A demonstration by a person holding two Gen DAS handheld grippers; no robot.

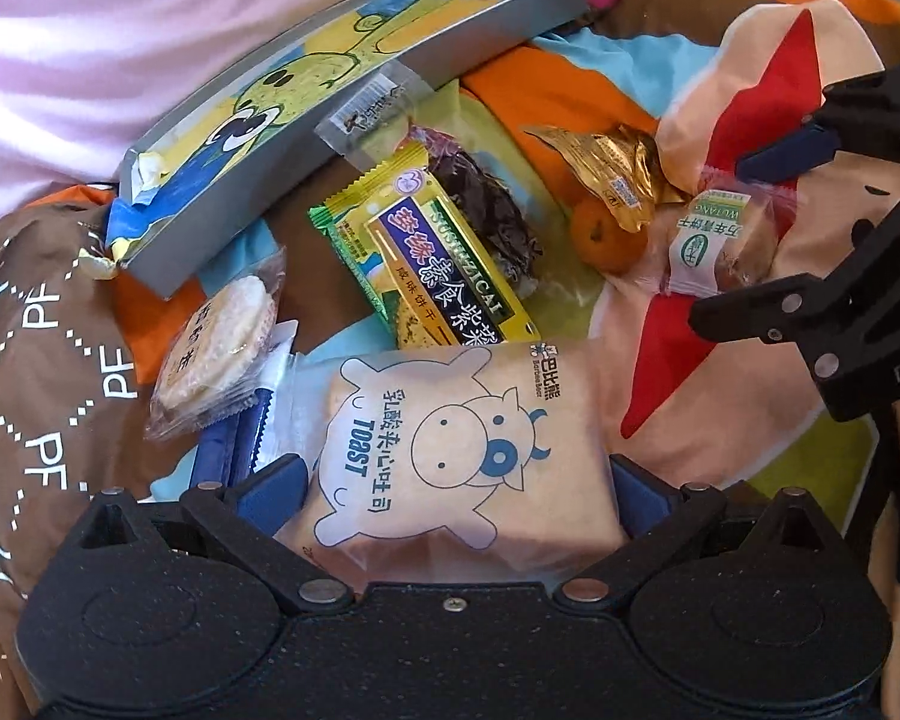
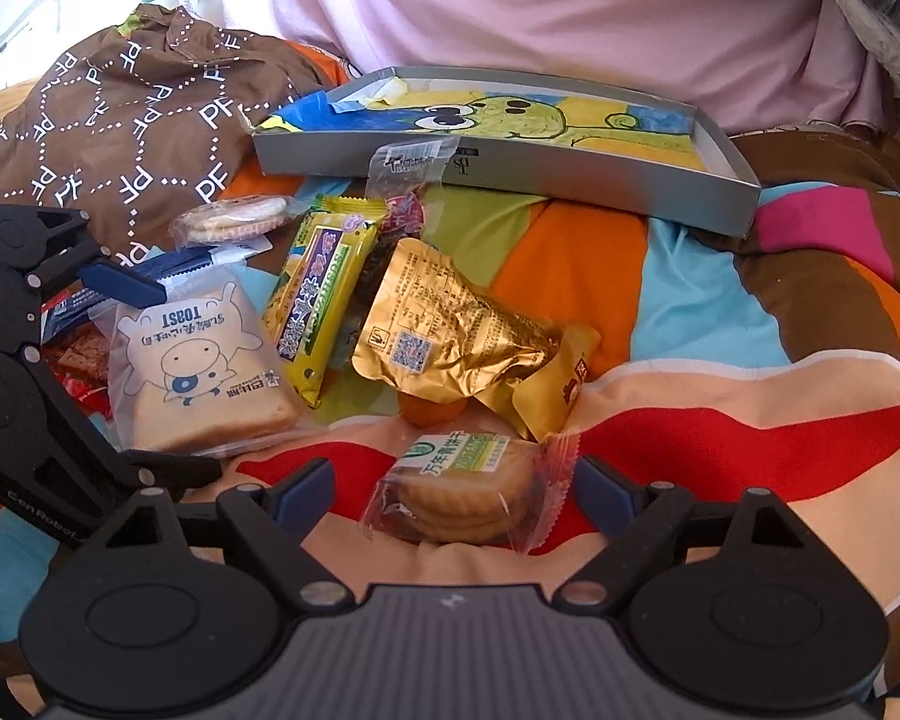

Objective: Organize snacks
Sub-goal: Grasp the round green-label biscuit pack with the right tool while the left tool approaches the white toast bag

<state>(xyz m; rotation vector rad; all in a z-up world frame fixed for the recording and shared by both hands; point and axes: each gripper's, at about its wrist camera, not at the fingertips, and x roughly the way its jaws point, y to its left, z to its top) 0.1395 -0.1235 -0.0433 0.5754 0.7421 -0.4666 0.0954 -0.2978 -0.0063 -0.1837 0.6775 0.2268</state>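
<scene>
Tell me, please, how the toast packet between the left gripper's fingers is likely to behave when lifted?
The toast packet looks soft and light, so it probably squashes if squeezed hard. Its glossy wrapper may slip between the left gripper fingers. The loose film edges will likely flop.

A patchwork quilt of orange, blue, brown, red and peach fills the lower and right parts of both views. A brown bag printed with white "PF" lies upper left. Pink cloth spans the top.
</scene>
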